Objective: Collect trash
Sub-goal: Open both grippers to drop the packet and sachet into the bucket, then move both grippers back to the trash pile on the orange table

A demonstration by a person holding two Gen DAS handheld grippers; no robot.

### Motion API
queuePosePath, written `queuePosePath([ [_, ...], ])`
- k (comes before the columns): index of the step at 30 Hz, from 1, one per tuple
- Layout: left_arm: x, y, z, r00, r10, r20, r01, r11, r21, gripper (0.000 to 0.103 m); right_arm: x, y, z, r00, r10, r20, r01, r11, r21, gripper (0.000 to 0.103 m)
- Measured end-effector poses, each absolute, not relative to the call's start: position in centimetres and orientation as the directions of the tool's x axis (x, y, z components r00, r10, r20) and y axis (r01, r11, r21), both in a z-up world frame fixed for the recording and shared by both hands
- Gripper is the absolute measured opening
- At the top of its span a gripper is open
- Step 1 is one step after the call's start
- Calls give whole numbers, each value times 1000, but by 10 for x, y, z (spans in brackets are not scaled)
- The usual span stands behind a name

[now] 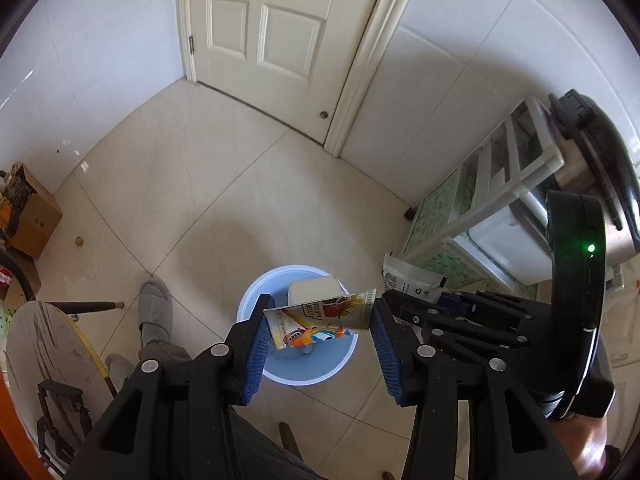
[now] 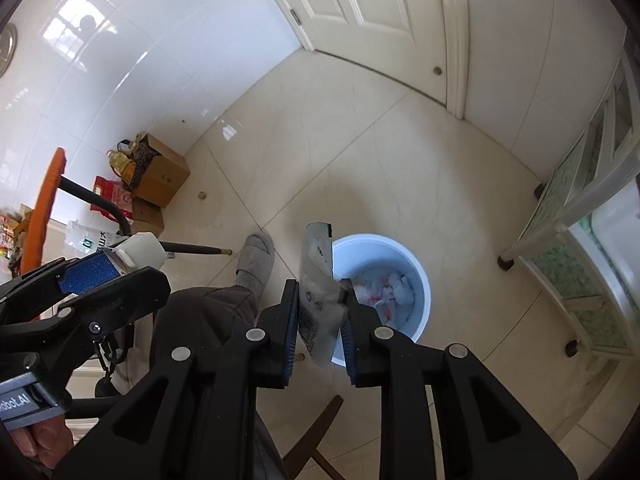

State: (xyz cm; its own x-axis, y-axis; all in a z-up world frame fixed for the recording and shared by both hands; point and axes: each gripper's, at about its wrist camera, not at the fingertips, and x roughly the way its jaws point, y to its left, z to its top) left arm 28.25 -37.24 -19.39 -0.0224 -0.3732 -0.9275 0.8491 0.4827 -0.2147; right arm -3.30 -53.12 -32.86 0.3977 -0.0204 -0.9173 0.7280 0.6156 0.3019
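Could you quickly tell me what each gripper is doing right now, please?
Left gripper: closed on a white cup with a colourful fruit-jelly lid.
Right gripper: closed on a clear plastic wrapper.

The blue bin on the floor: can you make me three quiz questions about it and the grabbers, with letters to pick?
1. Where is the round light-blue plastic bin?
A. on a shelf
B. on the tiled floor below the grippers
C. on the door

2. What colour are the gripper pads?
A. blue
B. red
C. yellow

3. What is the right gripper doing?
A. holding nothing
B. clamping a grey-white printed pouch
C. gripping a slipper

Answers:
1 B, it stands on the tiles beneath both grippers.
2 A, the pads look blue.
3 B, the pouch sits pinched between its pads.
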Motion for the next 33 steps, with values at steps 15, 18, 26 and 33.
queuePosePath([
  [15, 287, -384, -205, 95, -346, -933, 852, 513, -104, 80, -34, -536, -343, 349, -58, -935, 775, 579, 254, 103],
  [18, 282, -379, -198, 126, -358, -925, 847, 524, -87, 81, -34, -534, -340, 335, -71, -940, 781, 578, 235, 103],
  [26, 263, -352, -165, 189, -413, -891, 840, 538, -71, 84, -28, -525, -316, 354, -105, -929, 775, 589, 229, 103],
  [33, 253, -296, -112, 257, -503, -825, 817, 569, -92, 85, -14, -509, -265, 420, -150, -895, 738, 630, 241, 103],
])
